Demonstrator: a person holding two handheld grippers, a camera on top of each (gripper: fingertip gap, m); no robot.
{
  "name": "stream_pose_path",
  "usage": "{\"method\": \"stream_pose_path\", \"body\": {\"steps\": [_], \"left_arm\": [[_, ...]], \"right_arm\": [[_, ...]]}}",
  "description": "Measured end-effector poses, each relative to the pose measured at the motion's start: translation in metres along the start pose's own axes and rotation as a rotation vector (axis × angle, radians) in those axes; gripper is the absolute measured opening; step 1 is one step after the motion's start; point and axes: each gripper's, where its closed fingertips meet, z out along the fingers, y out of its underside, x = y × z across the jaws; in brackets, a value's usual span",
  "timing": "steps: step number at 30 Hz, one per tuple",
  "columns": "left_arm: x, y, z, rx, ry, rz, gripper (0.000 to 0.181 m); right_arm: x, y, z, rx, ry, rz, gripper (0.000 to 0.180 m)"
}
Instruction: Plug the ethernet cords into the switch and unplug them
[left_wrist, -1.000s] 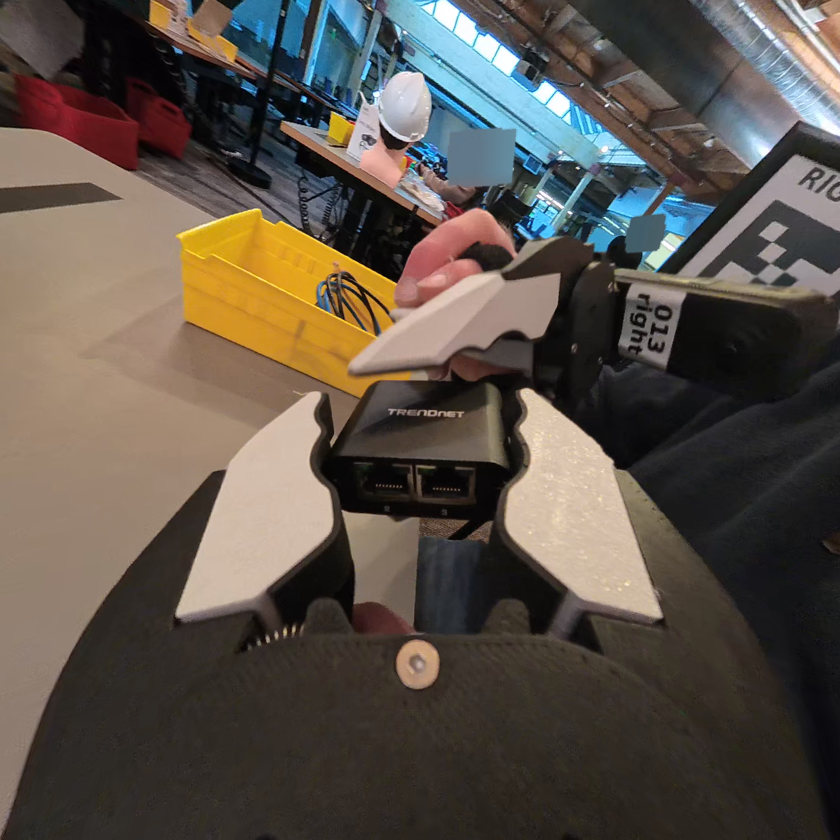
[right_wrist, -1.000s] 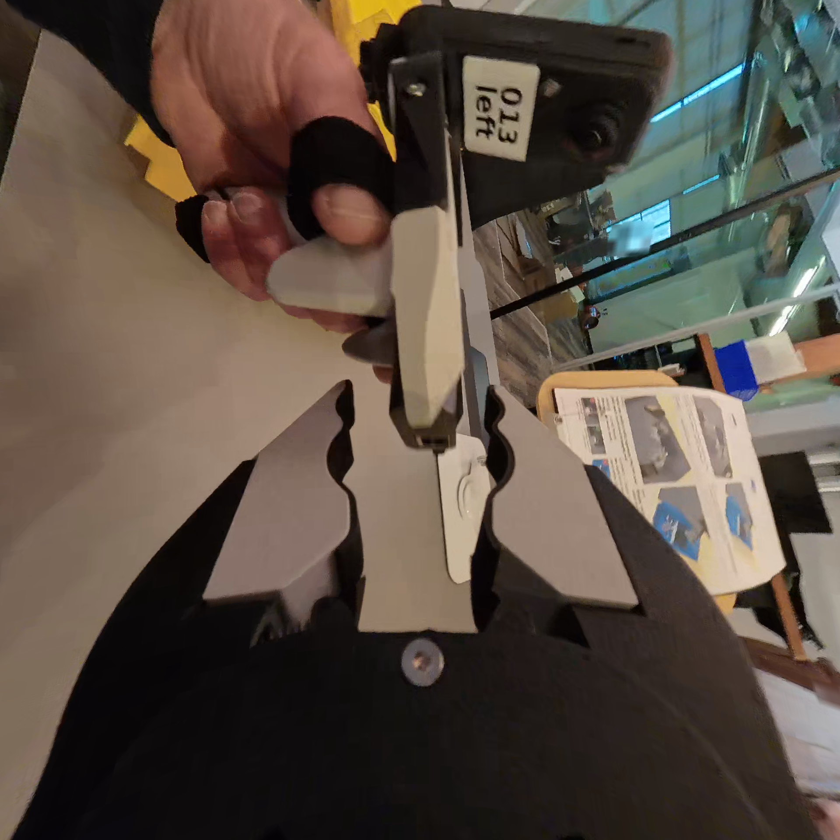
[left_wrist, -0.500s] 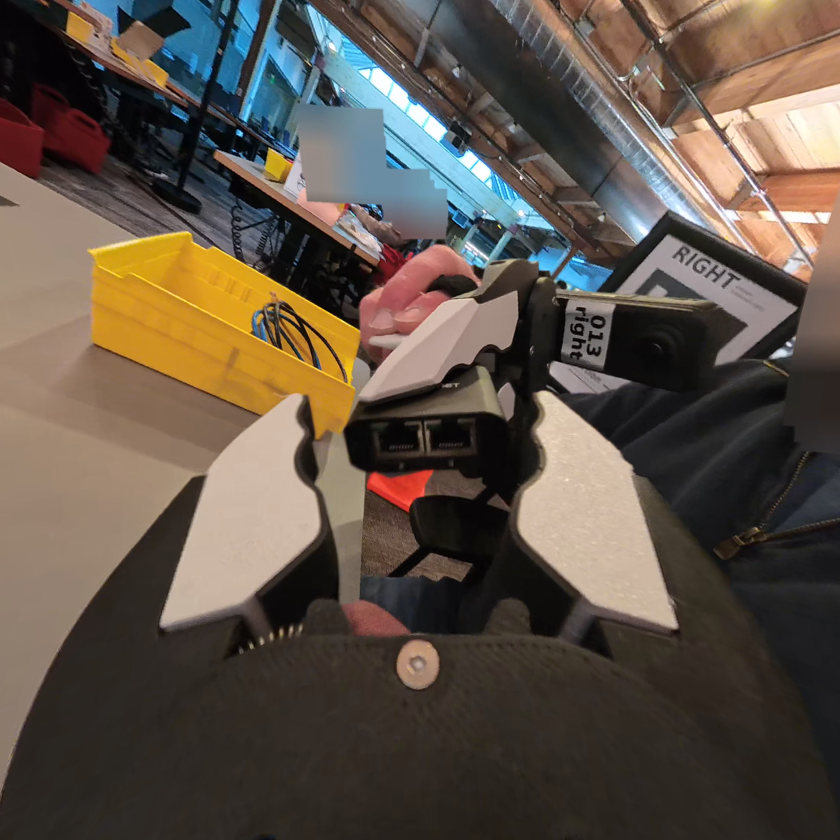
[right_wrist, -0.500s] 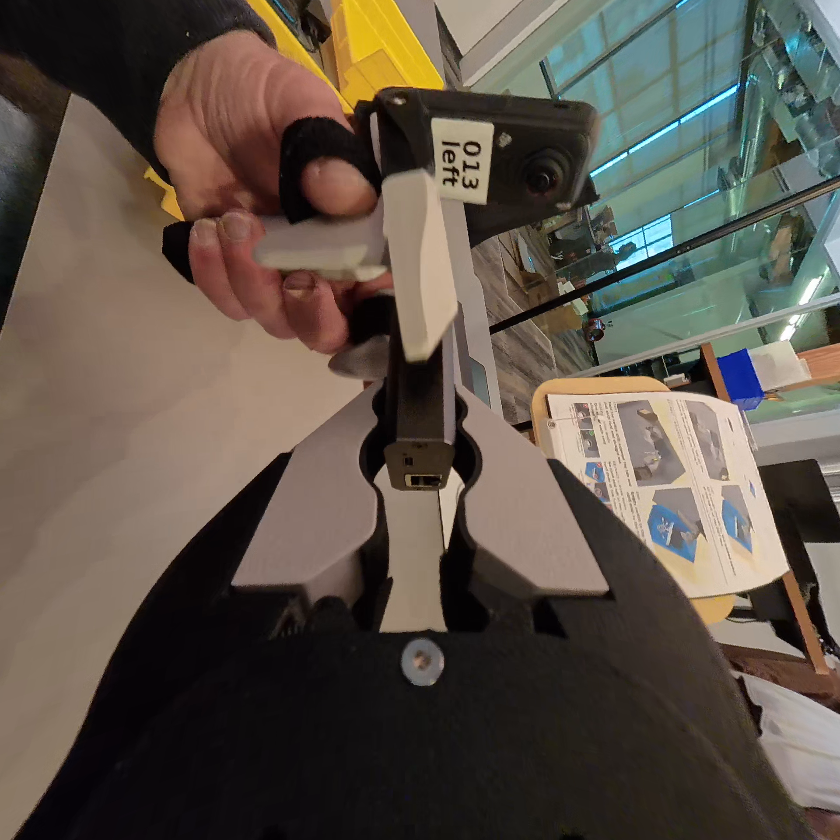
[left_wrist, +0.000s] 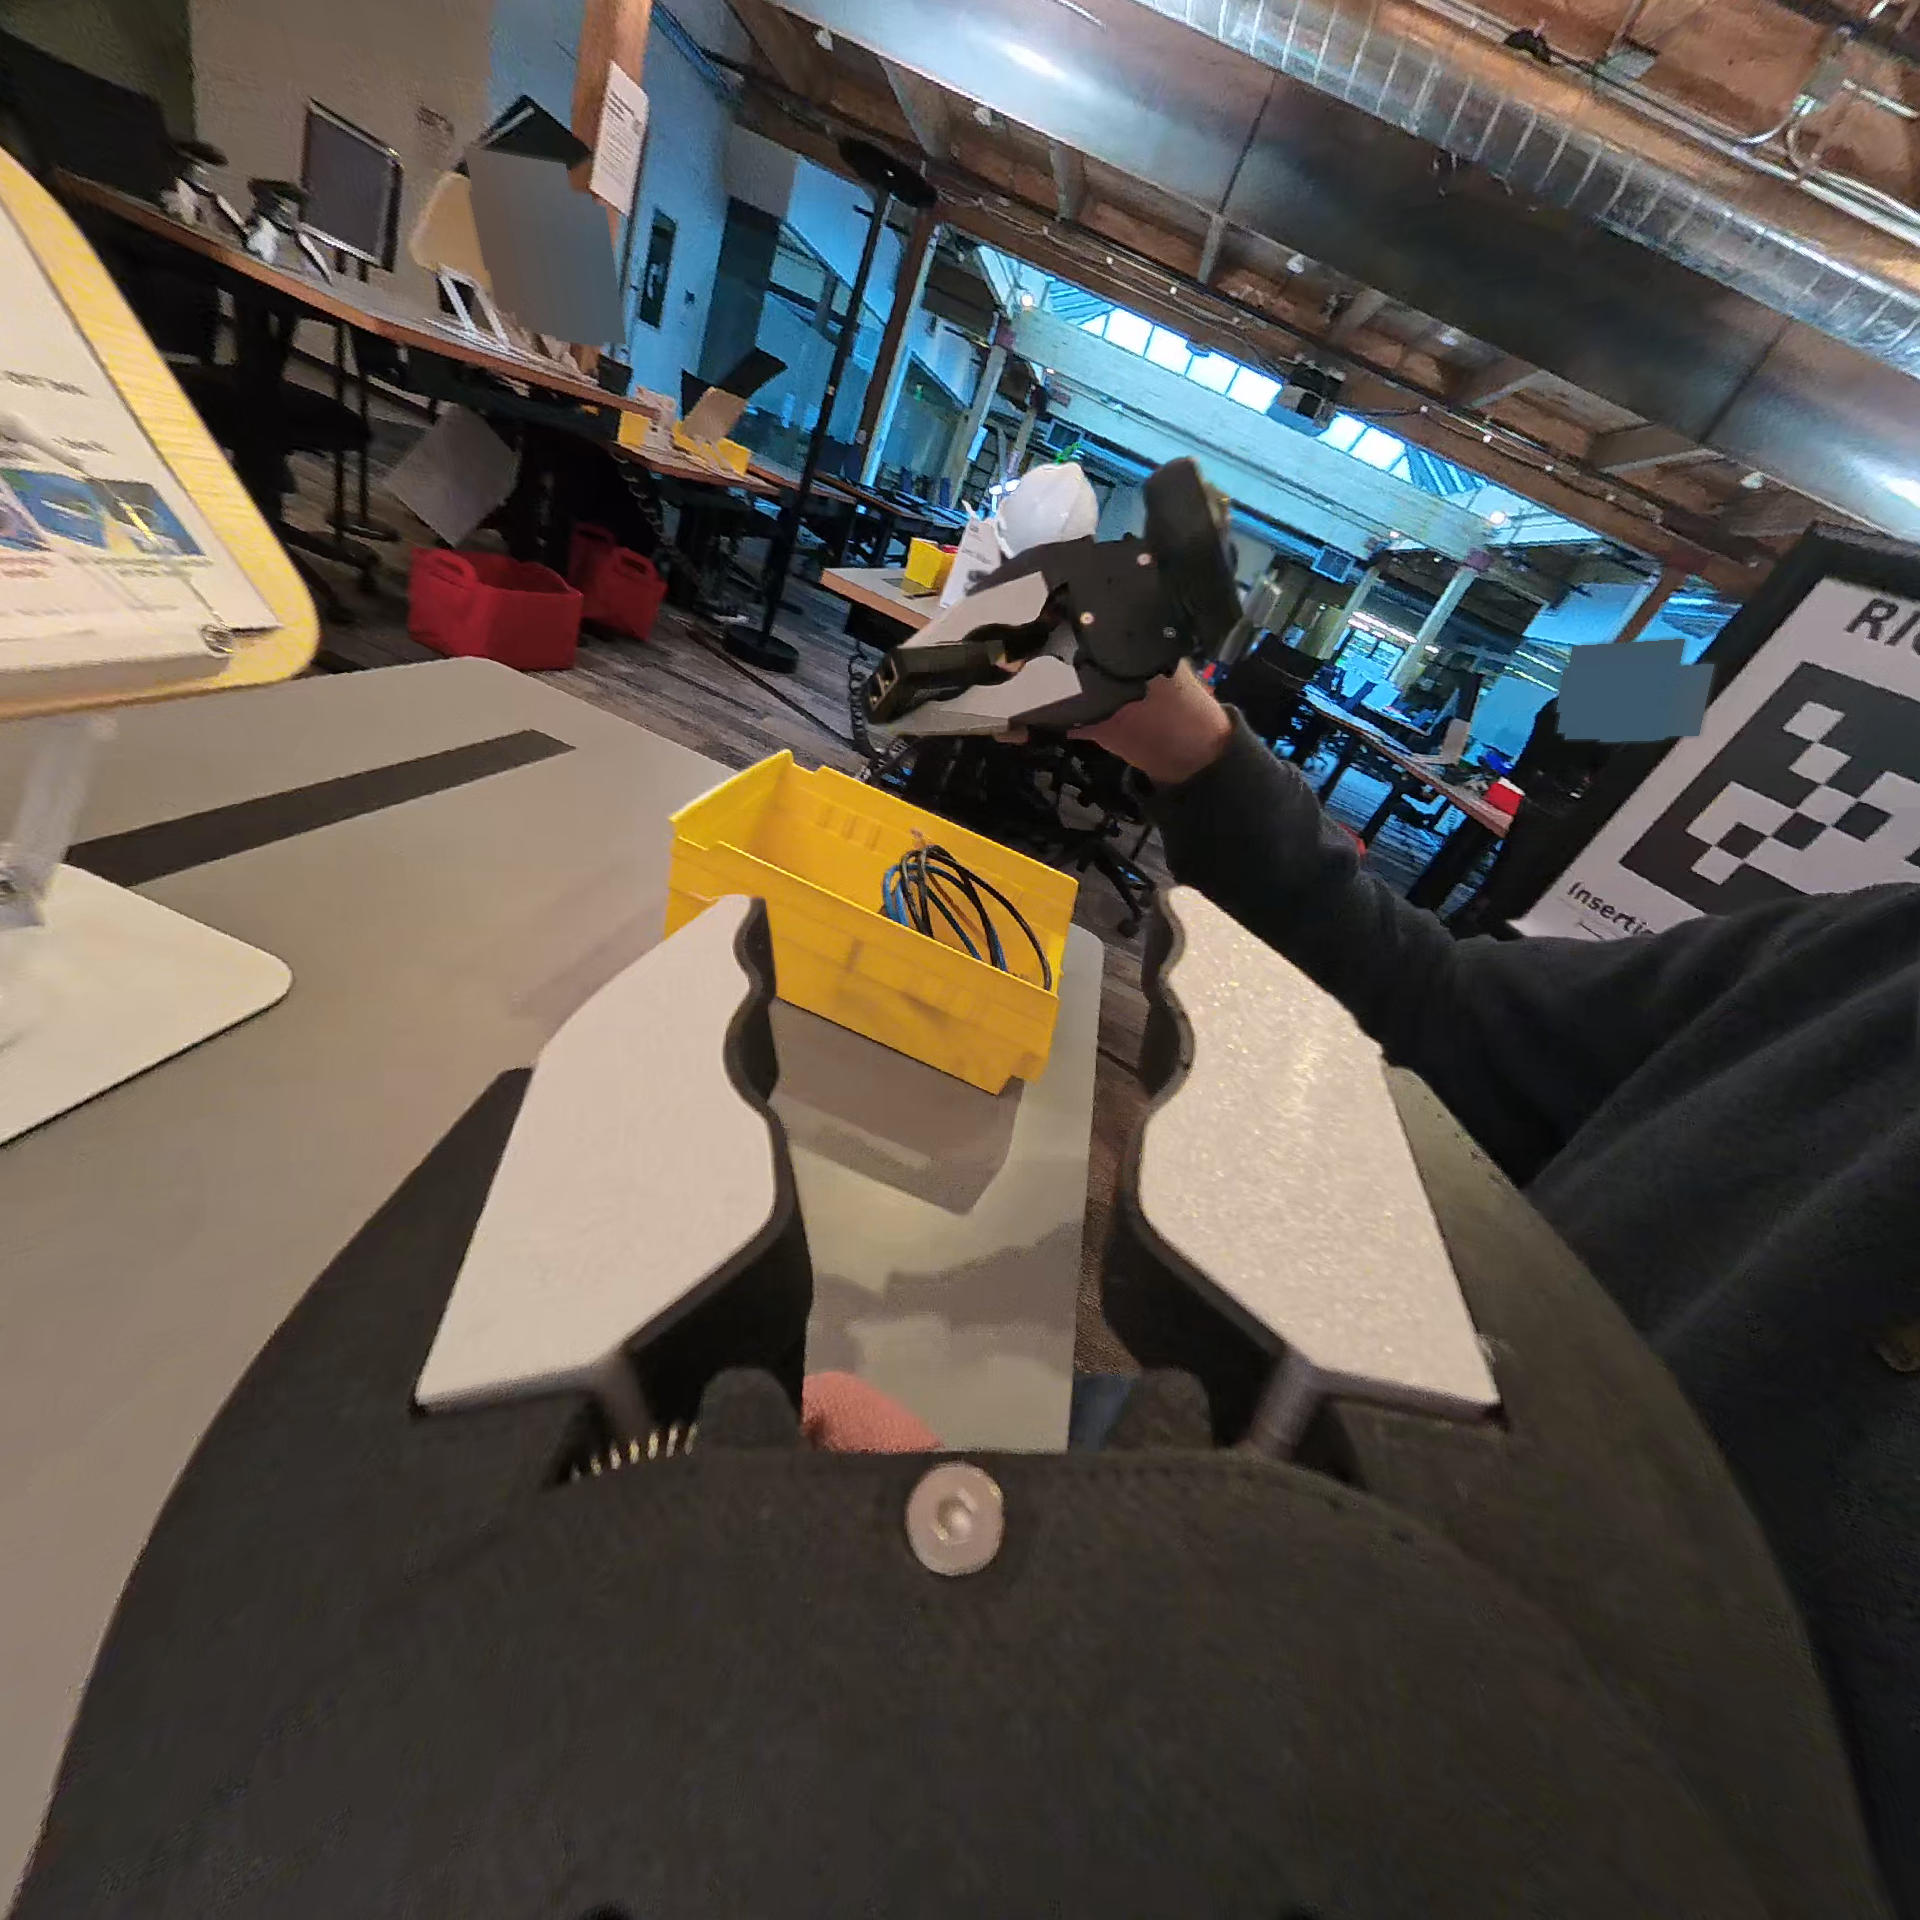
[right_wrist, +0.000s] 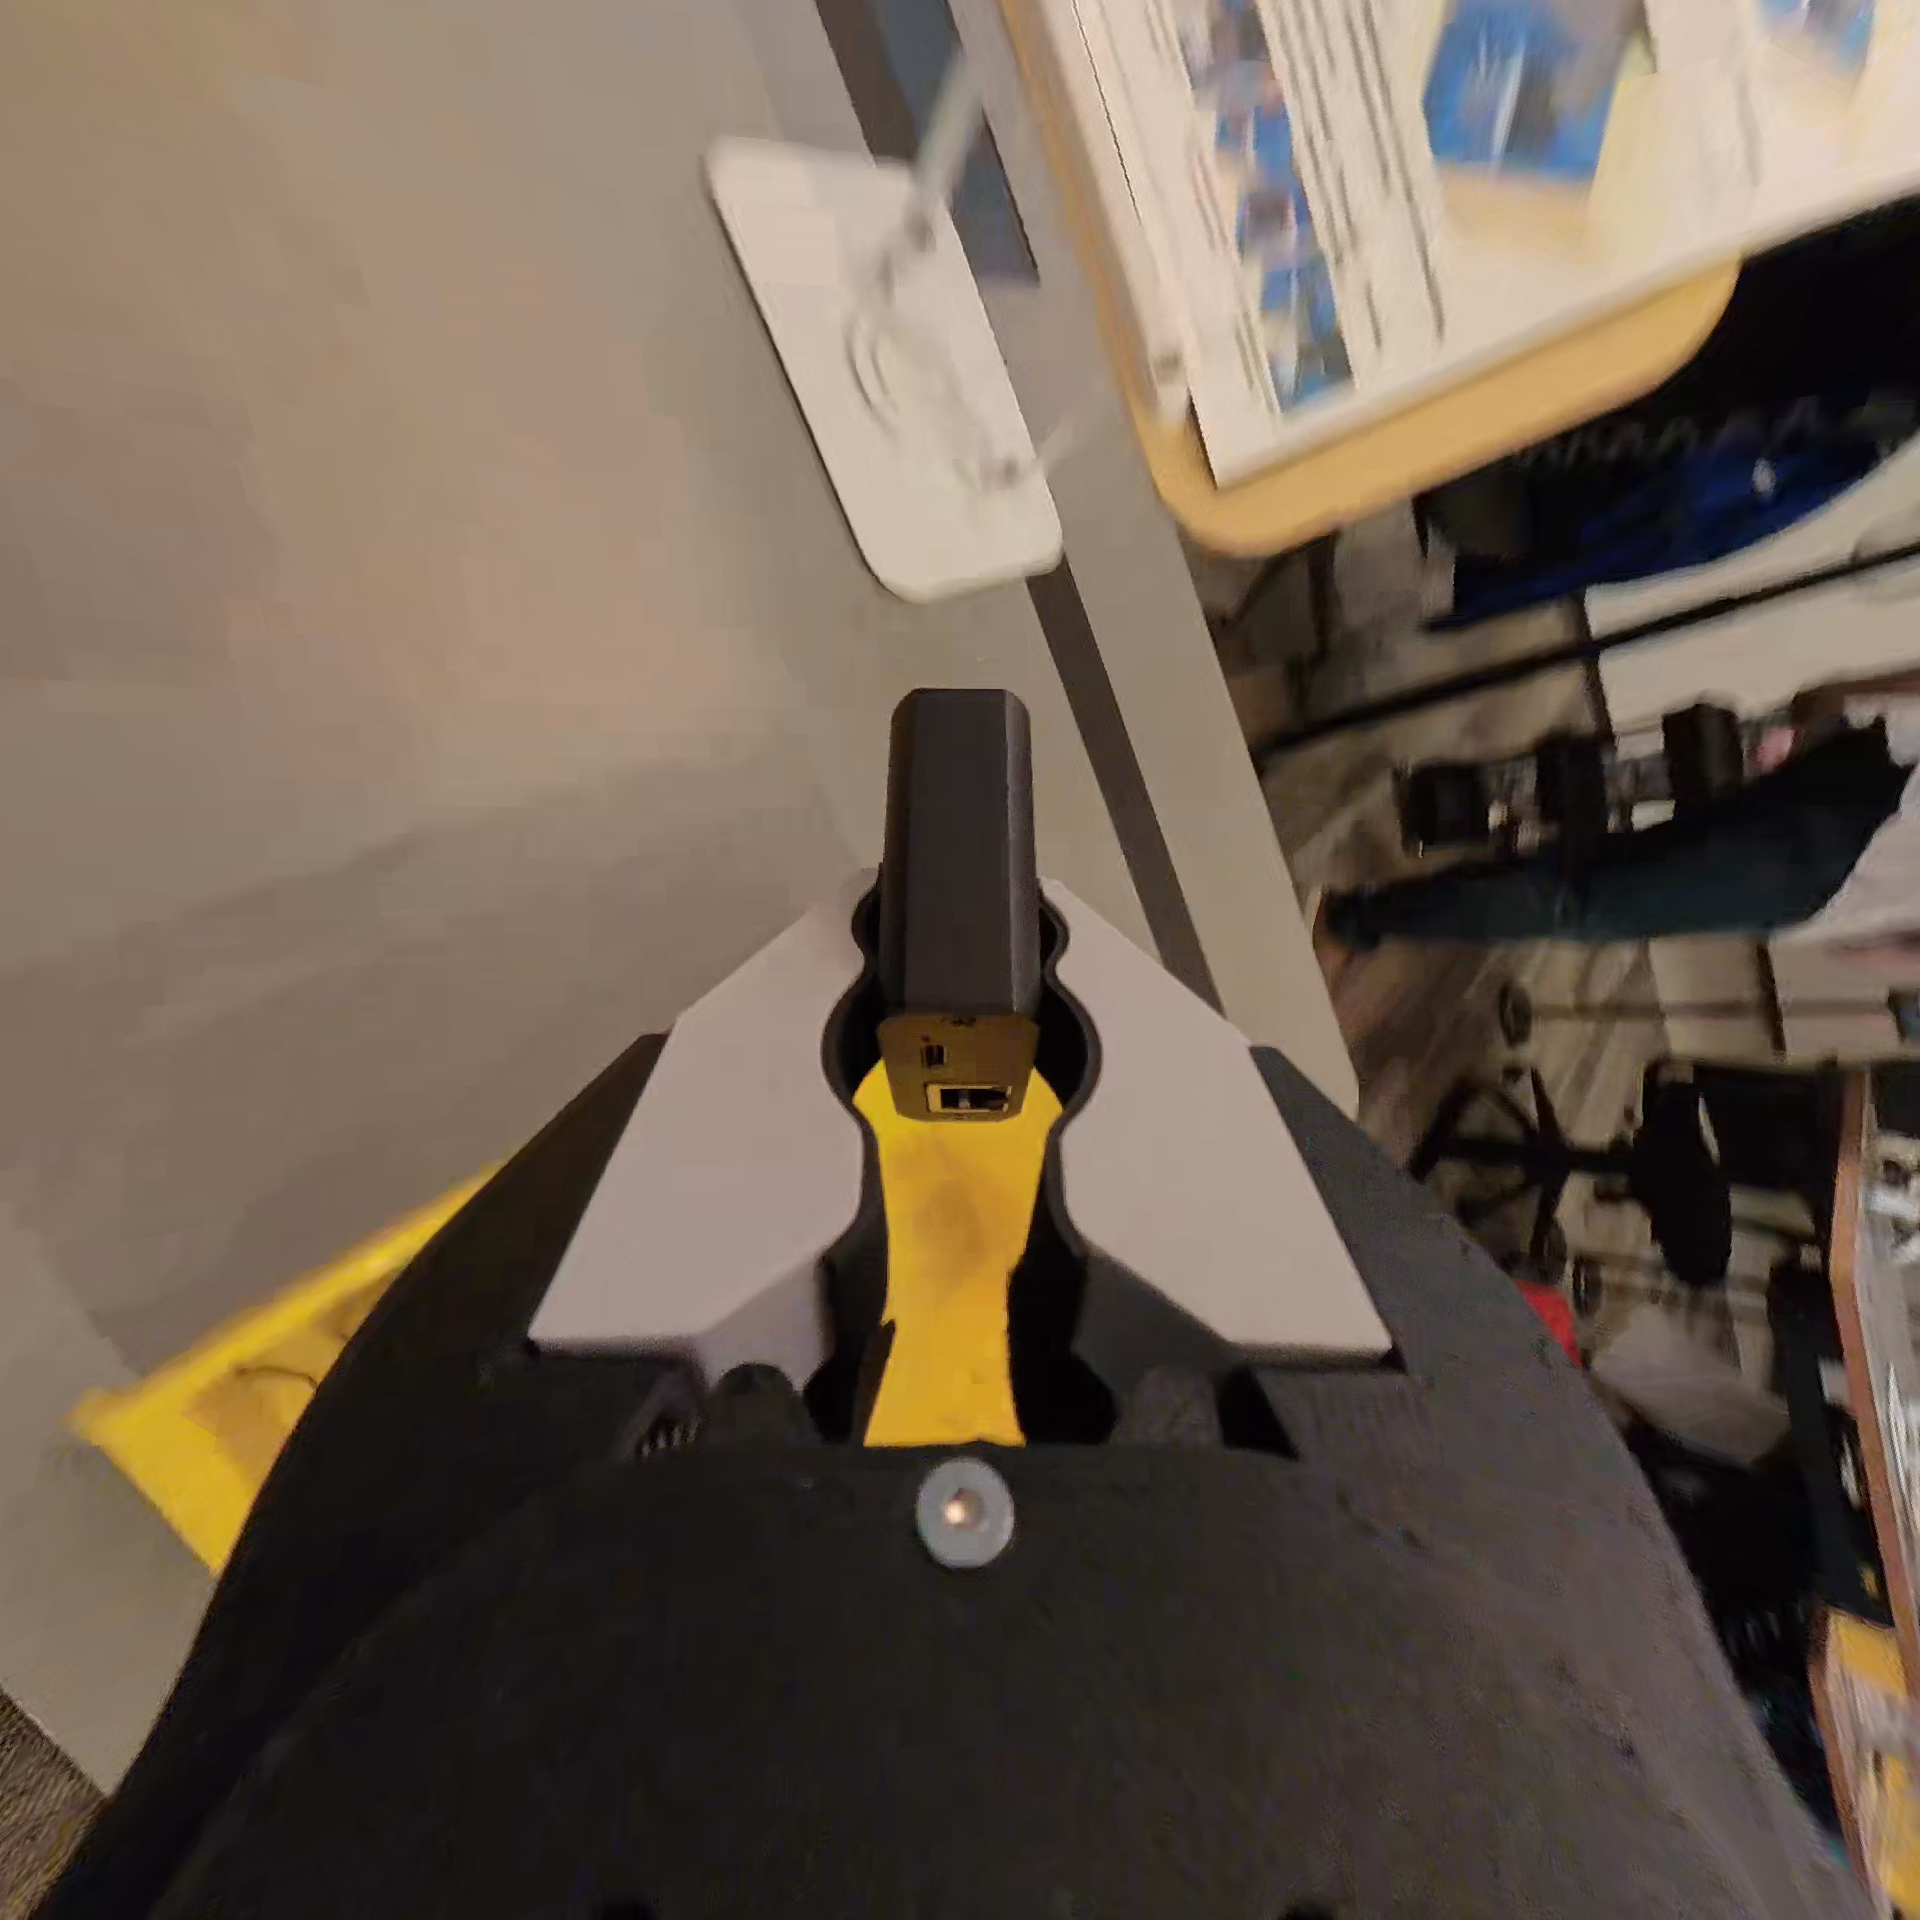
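- The right gripper (right_wrist: 961, 925) pinches the black switch (right_wrist: 961, 862) between its grey fingers (right_wrist: 727, 1132); the body juts forward past the fingertips, and the end facing the camera shows a small port.
- In the left wrist view the same right gripper (left_wrist: 940, 686) is held up in the air above and beyond the yellow bin (left_wrist: 862, 925); the switch (left_wrist: 925, 681) sticks out of it to the left, two ports showing at its end.
- The left gripper (left_wrist: 956, 935) is spread wide and holds nothing; grey table (left_wrist: 312, 935) shows between its fingers.
- The coiled ethernet cords (left_wrist: 966, 904), black and blue, lie inside the yellow bin, which sits on the table near its edge, just beyond the left fingertips.
- A document stand with a white base (left_wrist: 104, 997) rests on the table at the left; a dark sleeve (left_wrist: 1455, 987) reaches in from the right.
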Motion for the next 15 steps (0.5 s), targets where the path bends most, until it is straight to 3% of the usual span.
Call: {"method": "stream_pose_path", "body": {"steps": [6,15], "left_arm": [[-0.01,0.001,-0.005,-0.028,-0.06,0.034,0.068],[-0.023,0.013,0.0,-0.088,-0.1,0.046,0.068]], "right_arm": [[0.027,0.094,0.025,-0.229,-0.1,0.102,0.022],[-0.006,0.177,0.089,-0.586,-0.311,-0.036,0.022]]}}
